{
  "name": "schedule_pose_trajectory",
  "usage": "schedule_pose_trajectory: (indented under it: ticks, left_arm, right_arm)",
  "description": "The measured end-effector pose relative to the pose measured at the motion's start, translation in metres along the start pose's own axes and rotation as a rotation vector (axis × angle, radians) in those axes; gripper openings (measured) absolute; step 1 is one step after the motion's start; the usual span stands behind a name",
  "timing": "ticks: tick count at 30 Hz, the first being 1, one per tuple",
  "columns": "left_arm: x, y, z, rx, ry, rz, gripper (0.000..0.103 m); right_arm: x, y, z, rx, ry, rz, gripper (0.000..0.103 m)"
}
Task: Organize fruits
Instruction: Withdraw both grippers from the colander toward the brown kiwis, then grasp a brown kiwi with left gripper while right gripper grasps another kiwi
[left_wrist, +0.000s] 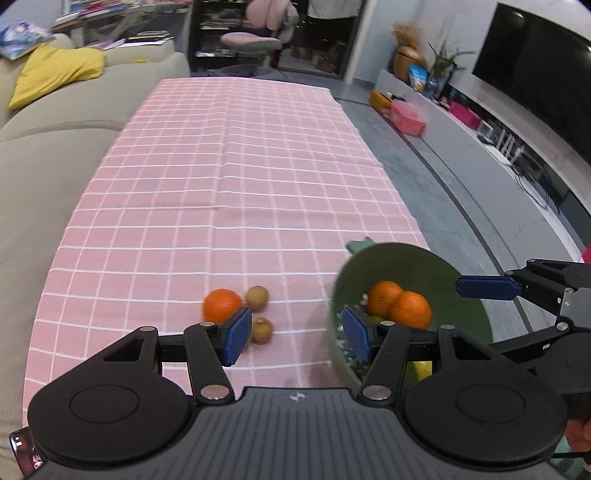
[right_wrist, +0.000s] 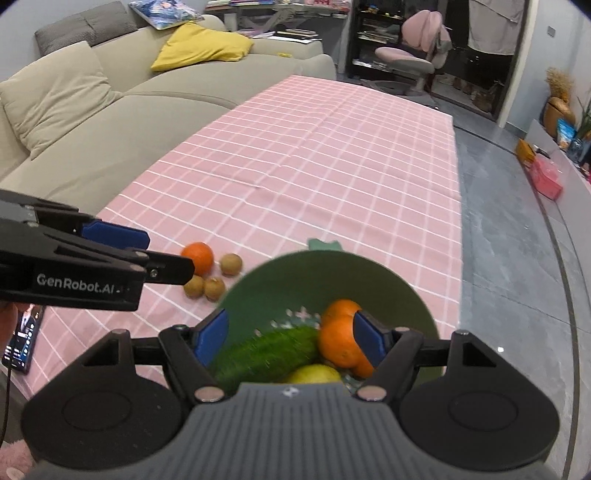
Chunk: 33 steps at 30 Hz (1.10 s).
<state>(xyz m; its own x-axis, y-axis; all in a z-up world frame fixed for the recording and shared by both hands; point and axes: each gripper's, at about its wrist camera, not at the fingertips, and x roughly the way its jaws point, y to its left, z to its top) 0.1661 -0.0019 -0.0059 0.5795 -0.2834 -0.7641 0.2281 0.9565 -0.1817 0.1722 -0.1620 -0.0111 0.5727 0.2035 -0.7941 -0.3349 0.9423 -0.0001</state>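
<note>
Fruits (left_wrist: 221, 304) on pink checked tablecloth (left_wrist: 236, 166), beige sofa (right_wrist: 92, 122) beside, both tools' jaws apart, empty.

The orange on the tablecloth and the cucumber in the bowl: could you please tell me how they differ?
The orange is round and lies on the cloth beside the kiwis; the cucumber is long, dark green, and lies inside the green bowl. Neither is held.

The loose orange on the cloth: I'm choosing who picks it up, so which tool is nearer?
Left. The left tool hangs open just beside the loose orange; the right tool is open over the green bowl, farther off.
</note>
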Motion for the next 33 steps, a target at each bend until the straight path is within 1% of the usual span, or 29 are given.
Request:
schedule_pose_trajectory:
  ticks: [4, 8, 12, 14, 16, 19, 21, 22, 23, 24, 26, 27, 29, 33]
  left_arm:
    - [0.002, 0.02, -0.005, -0.044, -0.014, 0.001, 0.067]
    - [0.005, 0.037, -0.013, -0.046, -0.034, -0.01, 0.067]
    - [0.015, 0.055, -0.02, -0.079, -0.013, -0.007, 0.067]
    - [0.02, 0.063, -0.023, -0.095, -0.004, 0.005, 0.067]
    - [0.025, 0.07, -0.024, -0.111, 0.0, 0.006, 0.067]
    - [0.031, 0.076, -0.027, -0.109, 0.014, -0.023, 0.067]
    - [0.036, 0.074, -0.029, -0.086, 0.03, -0.034, 0.067]
    - [0.039, 0.073, -0.03, -0.075, 0.038, -0.035, 0.065]
    - [0.042, 0.071, -0.031, -0.064, 0.045, -0.036, 0.064]
    - [0.046, 0.069, -0.032, -0.051, 0.051, -0.039, 0.06]
    - [0.054, 0.065, -0.034, -0.04, 0.063, -0.046, 0.055]
    - [0.058, 0.064, -0.035, -0.037, 0.069, -0.05, 0.051]
    - [0.066, 0.062, -0.036, -0.034, 0.081, -0.06, 0.046]
    - [0.078, 0.062, -0.038, -0.032, 0.084, -0.065, 0.041]
  right_arm:
    - [0.009, 0.009, 0.012, -0.025, -0.001, 0.021, 0.072]
    - [0.024, 0.016, 0.023, -0.065, 0.01, 0.043, 0.071]
    - [0.038, 0.025, 0.031, -0.118, 0.03, 0.057, 0.069]
    - [0.044, 0.029, 0.034, -0.145, 0.038, 0.062, 0.064]
    - [0.051, 0.033, 0.037, -0.171, 0.043, 0.071, 0.062]
    - [0.061, 0.04, 0.042, -0.206, 0.049, 0.084, 0.058]
    - [0.068, 0.042, 0.046, -0.212, 0.06, 0.088, 0.053]
    - [0.072, 0.042, 0.048, -0.208, 0.07, 0.093, 0.049]
    - [0.075, 0.042, 0.049, -0.201, 0.077, 0.098, 0.048]
    - [0.077, 0.041, 0.051, -0.194, 0.083, 0.105, 0.046]
    - [0.083, 0.041, 0.053, -0.186, 0.098, 0.118, 0.04]
    - [0.086, 0.041, 0.053, -0.186, 0.104, 0.124, 0.04]
    - [0.091, 0.043, 0.054, -0.193, 0.118, 0.139, 0.033]
    - [0.103, 0.046, 0.056, -0.215, 0.148, 0.154, 0.032]
